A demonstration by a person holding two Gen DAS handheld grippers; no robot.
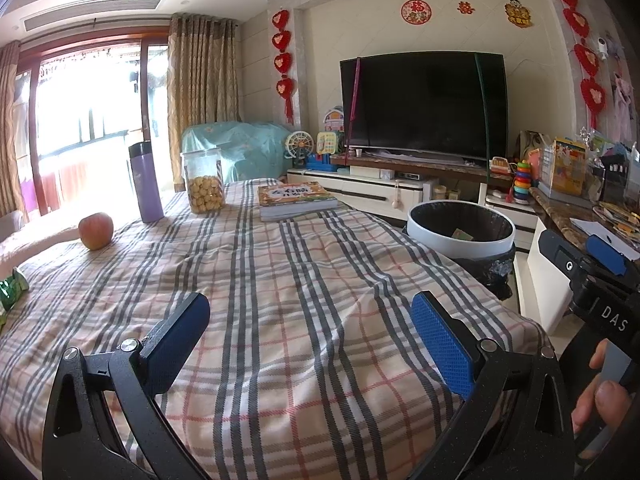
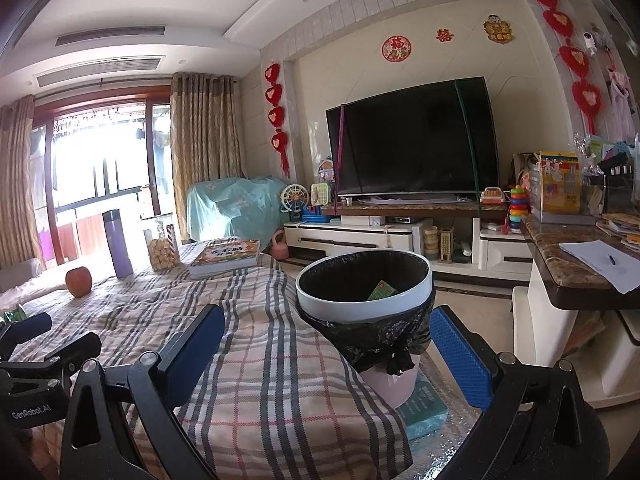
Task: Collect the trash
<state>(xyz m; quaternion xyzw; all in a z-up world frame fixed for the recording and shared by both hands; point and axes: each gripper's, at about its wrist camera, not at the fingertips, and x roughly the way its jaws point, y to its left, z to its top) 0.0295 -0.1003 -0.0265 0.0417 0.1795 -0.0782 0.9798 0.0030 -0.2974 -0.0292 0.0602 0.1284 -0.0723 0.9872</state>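
**Trash pickup partway: one piece in bin, green wrapper still on table**

Progress, left to right. A green wrapper (image 1: 12,290) lies at the far left edge of the table (image 1: 304,280), half cut off by the frame; it also shows in the right wrist view at the left edge (image 2: 14,314). Looks like the trash still to collect. Whether more lies past that edge cannot be told. The apple (image 1: 95,230), purple bottle (image 1: 145,181), cookie jar (image 1: 203,181) and books (image 1: 297,200) stand along the far side of the table; judged not trash, all well apart from both tools. The rest of the checked cloth is bare. The trash bin (image 2: 362,306), with a black liner, stands just off the table's right edge, near the far right corner. Inside is one greenish packet (image 2: 382,290), so at least one item seems done. Judgement: mid to late in the task, wrapper left.

Pose. Left gripper (image 1: 310,344) hangs over the near-middle of the table, pointing across it toward the TV; fingers spread wide, nothing between the blue pads (image 1: 442,346). It is well right of the wrapper, so it would need to swing left. Right gripper (image 2: 326,354) sits over the near right edge of the table, aimed at the bin, which shows between its fingers but beyond them, not touched. Released, empty. A hand (image 1: 600,396) holds its handle at the lower right of the left wrist view.
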